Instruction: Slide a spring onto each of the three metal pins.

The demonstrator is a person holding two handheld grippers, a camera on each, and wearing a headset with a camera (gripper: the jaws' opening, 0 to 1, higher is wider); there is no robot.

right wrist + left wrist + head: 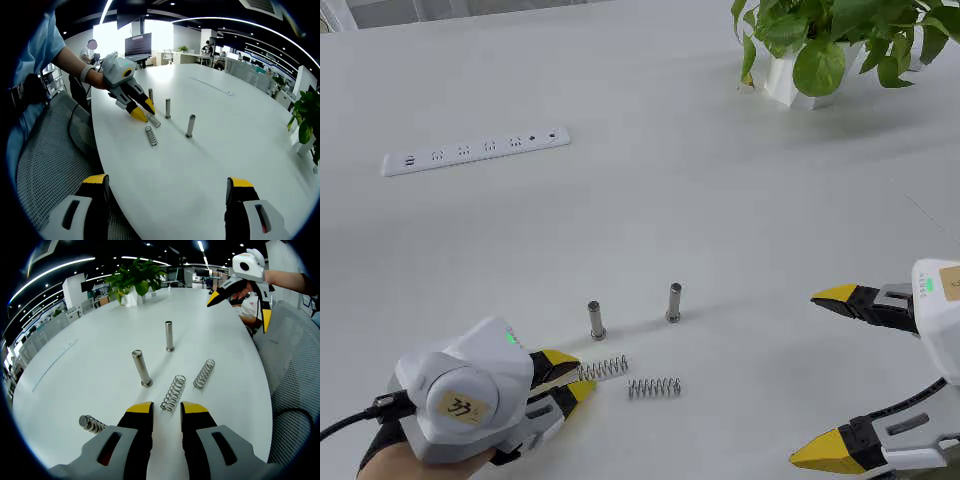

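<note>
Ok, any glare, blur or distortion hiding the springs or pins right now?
Head view: soft even light, faint shadows beside both upright pins, loose springs sharp. Left gripper view: fisheye curves the table edge, springs crisp. Right gripper view: same bending, far bright patch blown out, pins small but clear.

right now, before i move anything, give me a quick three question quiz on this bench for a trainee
1. True or false: the right claw is shut on a spring.
2. How do the two bare metal pins stand? A: lying flat. B: upright and apart. C: upright and touching each other.
3. Fill in: ___ loose springs lie just ahead of the left claw.

Key
1. False: it is wide open and holds nothing.
2. B.
3. Two.
</note>
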